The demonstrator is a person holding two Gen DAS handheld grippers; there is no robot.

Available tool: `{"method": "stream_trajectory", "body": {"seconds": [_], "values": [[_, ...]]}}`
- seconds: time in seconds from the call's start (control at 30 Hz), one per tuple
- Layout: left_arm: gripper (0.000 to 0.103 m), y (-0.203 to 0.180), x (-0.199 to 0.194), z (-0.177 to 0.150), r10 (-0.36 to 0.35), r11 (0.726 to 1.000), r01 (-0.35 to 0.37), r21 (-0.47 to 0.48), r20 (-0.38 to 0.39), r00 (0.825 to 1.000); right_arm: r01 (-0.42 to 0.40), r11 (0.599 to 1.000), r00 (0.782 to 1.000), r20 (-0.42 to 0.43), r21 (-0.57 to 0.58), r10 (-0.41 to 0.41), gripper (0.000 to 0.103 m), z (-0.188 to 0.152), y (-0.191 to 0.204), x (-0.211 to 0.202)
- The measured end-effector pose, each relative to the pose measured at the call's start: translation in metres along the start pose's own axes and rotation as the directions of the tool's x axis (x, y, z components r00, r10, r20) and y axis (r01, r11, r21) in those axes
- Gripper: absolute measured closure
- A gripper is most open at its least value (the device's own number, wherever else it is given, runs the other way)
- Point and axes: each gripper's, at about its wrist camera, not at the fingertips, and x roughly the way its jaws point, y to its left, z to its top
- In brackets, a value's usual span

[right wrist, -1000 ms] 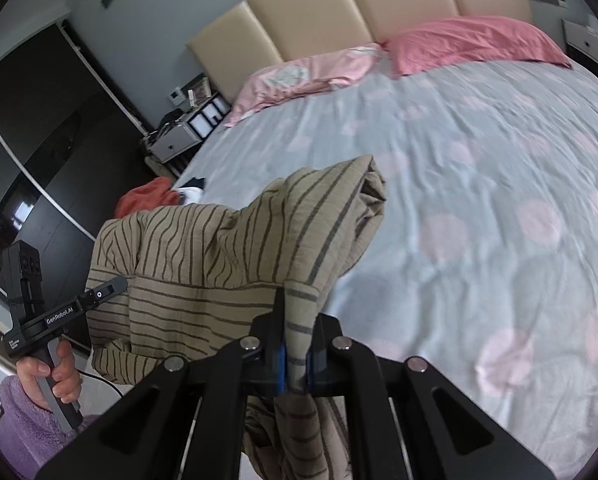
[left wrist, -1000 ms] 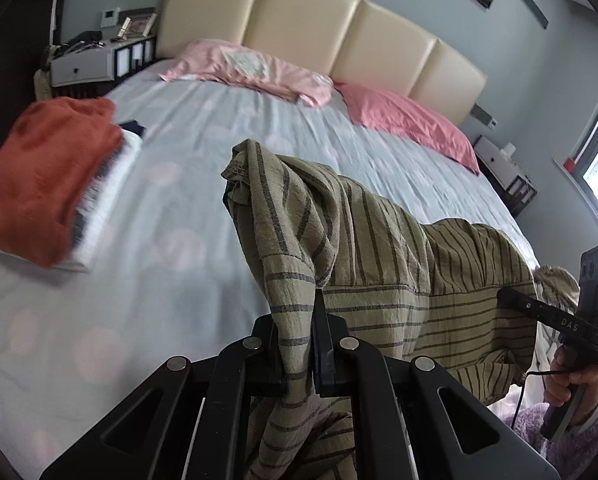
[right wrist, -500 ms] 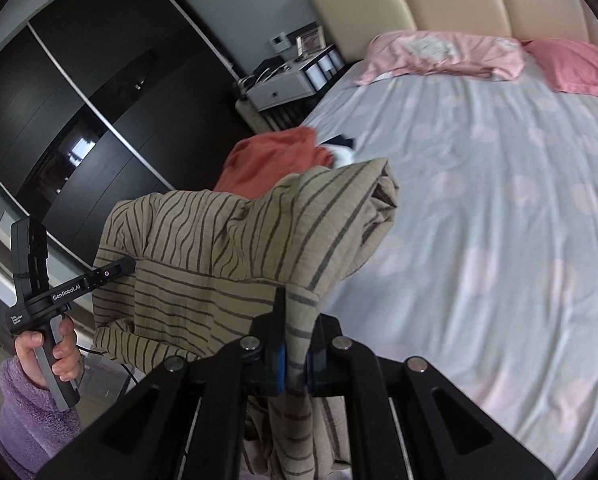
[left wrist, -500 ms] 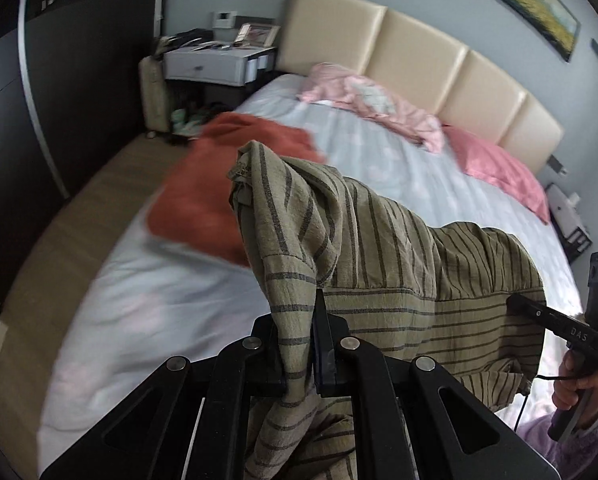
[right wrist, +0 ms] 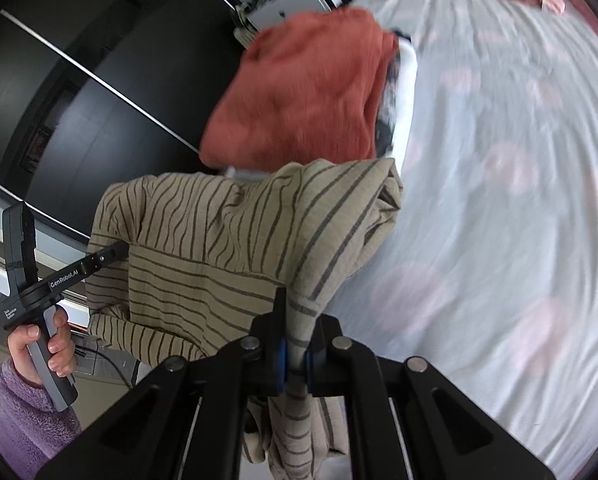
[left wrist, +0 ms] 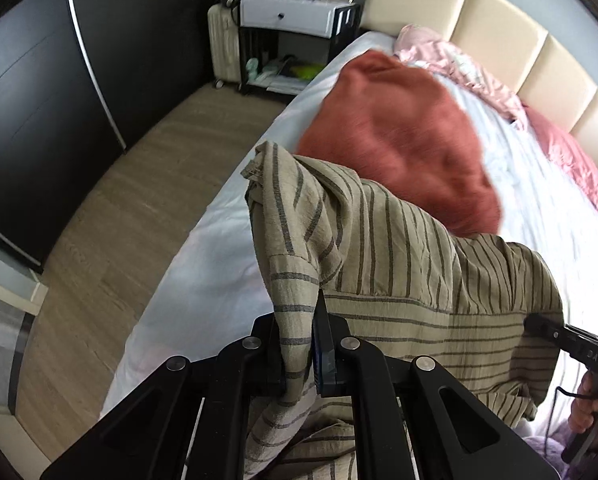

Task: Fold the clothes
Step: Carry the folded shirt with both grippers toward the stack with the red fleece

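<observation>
The striped shirt, khaki with thin dark lines and crumpled, hangs between my hands above the bed edge, near the folded rust-red garment. My left gripper pinches one bunched edge, my right gripper another. The left handle reads "GenRobot.AI".

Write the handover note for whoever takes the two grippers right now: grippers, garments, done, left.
Left gripper: shut on the beige dark-striped woven garment.
Right gripper: shut on the same garment's other end.
The garment hangs bunched between them, in the air beside the bed with the pale dotted sheet.
Done: a folded rust-orange fuzzy garment tops a pile at the bed's edge.
Left: lay the striped one down, finish its fold if needed, probably on that pile.
</observation>
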Motion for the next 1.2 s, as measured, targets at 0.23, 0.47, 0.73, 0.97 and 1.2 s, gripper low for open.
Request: {"method": "stream_trajectory", "body": {"seconds": [0.23,0.47,0.73,0.97,1.2], "values": [[0.094,0.014,0.049,0.016,0.026,0.999,-0.025,0.033,-0.037,0.999,0.021,0.999,0.999,-0.049,0.03,-0.02,0.097,0.012,-0.01,0.05],[0.094,0.027,0.09,0.034,0.069,0.996,-0.065,0.054,-0.078,0.995,0.012,0.998,0.996,-0.088,0.067,-0.006,0.097,0.019,-0.011,0.093],[0.093,0.049,0.143,0.024,0.077,0.997,-0.078,-0.002,-0.135,0.988,0.01,0.996,0.992,-0.125,0.086,0.001,0.097,0.017,-0.026,0.126],[0.088,0.053,0.155,0.013,0.055,0.998,-0.058,-0.018,-0.133,0.99,0.01,0.997,0.991,-0.134,0.071,0.0,0.096,0.006,-0.022,0.139],[0.078,0.054,0.13,0.013,0.112,0.993,-0.115,-0.031,-0.077,0.991,-0.016,0.995,0.987,-0.157,0.096,0.031,0.09,0.008,-0.04,0.133]]}}
